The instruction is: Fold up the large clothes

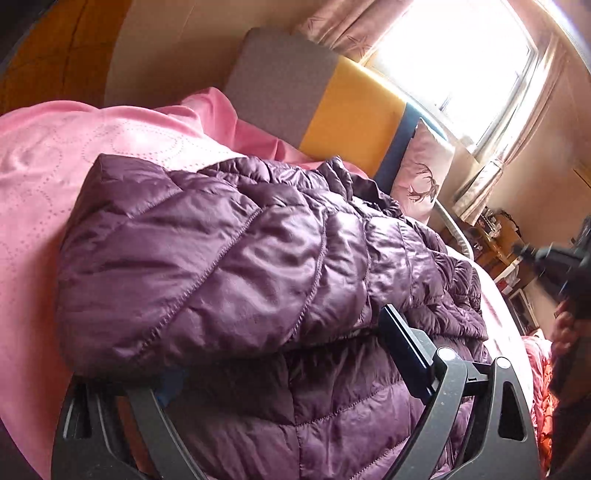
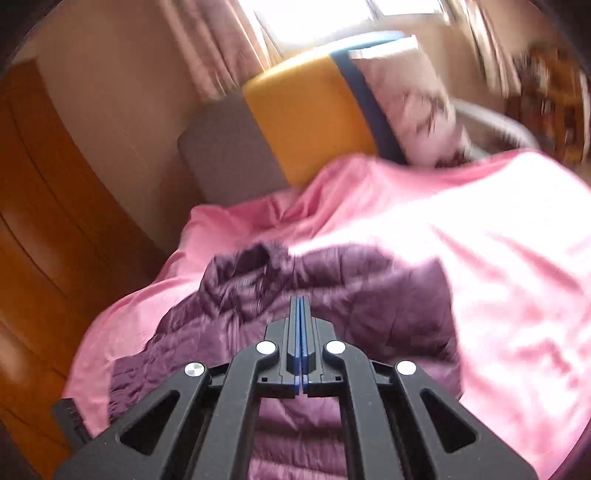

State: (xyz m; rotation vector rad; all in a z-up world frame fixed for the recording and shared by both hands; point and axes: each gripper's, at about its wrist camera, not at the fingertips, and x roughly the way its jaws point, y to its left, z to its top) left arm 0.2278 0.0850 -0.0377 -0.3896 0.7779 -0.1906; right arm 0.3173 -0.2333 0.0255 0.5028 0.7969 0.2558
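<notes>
A: What's the room like, left to right?

B: In the left wrist view, a wooden door at far left, then a beige wall. Next the headboard, with a grey panel, a yellow panel and a blue strip. A pale pillow with a dark antler print leans on it. Right of that, a bright window with patterned curtains, and cluttered shelves at the far right.

A: And the surface?

B: A bed under a pink blanket, rumpled near the headboard.

A: Where's the jacket?

B: The purple quilted jacket lies on the blanket, one part folded over the rest. It spreads between the fingers of the left gripper, which stand wide apart, only one finger's tip showing. The pads don't press on it.

A: The other one?

B: The right gripper has its blue pads pressed together with nothing between them. It hangs above the jacket, apart from it. That view is blurred. In the left view, the right gripper shows dark at the right edge, with a hand below it.
</notes>
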